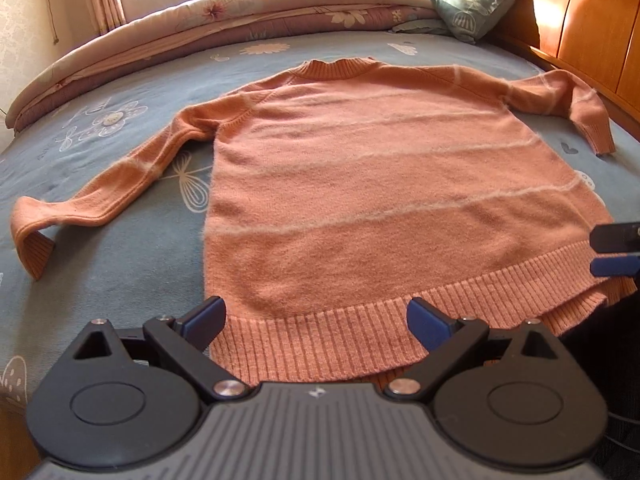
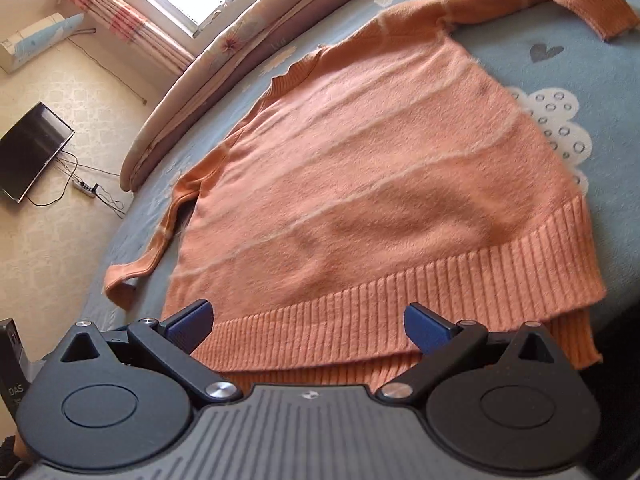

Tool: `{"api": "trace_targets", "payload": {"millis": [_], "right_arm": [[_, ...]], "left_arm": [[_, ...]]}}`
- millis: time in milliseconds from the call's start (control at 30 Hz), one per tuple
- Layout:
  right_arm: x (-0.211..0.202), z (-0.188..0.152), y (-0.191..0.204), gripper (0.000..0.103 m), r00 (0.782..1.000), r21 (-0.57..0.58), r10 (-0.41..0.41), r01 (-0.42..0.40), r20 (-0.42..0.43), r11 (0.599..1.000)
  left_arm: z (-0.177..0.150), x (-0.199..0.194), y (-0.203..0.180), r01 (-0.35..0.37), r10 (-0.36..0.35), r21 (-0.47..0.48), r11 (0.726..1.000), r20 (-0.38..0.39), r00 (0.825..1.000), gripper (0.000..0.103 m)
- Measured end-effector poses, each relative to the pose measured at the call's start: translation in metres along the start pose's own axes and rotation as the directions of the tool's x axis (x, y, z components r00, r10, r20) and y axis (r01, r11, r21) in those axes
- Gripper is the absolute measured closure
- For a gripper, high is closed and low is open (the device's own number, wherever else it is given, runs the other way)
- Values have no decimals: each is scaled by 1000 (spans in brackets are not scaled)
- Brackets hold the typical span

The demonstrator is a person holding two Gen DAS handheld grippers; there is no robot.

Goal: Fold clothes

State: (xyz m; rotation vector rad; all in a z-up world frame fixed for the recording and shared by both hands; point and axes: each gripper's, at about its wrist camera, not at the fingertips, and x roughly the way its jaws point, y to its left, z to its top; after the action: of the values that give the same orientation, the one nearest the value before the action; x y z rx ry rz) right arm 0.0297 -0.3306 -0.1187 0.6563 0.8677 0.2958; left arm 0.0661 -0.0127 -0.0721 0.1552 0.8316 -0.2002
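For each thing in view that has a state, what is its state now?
sweater: spread flat, unfolded, sleeves out
left gripper: open, over the hem
right gripper: open, over the hem
quilt: folded along the far edge
curtain: drawn aside

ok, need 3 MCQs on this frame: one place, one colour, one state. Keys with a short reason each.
1. Where does the sweater lie?
A. on the bed
B. on the floor
C. on a chair

2. What colour is the sweater?
A. green
B. orange with pale stripes
C. black

3. How is the left gripper?
A. shut on the hem
B. open, holding nothing
C. shut on a sleeve

Key:
1 A, it is spread flat on the blue bedsheet.
2 B, orange knit crossed by thin pale lines.
3 B, its fingers stand apart at the ribbed hem.
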Motion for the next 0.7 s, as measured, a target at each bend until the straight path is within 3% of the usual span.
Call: {"api": "trace_targets", "payload": {"millis": [100, 233, 400, 533, 700], "right_arm": [[6, -5, 1, 0, 998, 43, -21, 24, -67, 999], [6, -8, 6, 0, 996, 33, -45, 48, -80, 998], [-1, 9, 33, 0, 996, -84, -84, 83, -12, 993], [10, 37, 55, 0, 985, -244, -163, 173, 63, 954], [38, 75, 65, 0, 981, -336, -175, 195, 89, 921]], "left_arm": [[5, -4, 7, 14, -14, -2, 1000, 13, 1000, 6], [16, -3, 15, -1, 1, 1, 1000, -1, 1000, 6], [21, 11, 10, 96, -95, 14, 995, -16, 995, 6], [19, 34, -4, 170, -169, 31, 985, -36, 985, 6], [11, 66, -10, 149, -146, 10, 989, -141, 979, 6]]}}
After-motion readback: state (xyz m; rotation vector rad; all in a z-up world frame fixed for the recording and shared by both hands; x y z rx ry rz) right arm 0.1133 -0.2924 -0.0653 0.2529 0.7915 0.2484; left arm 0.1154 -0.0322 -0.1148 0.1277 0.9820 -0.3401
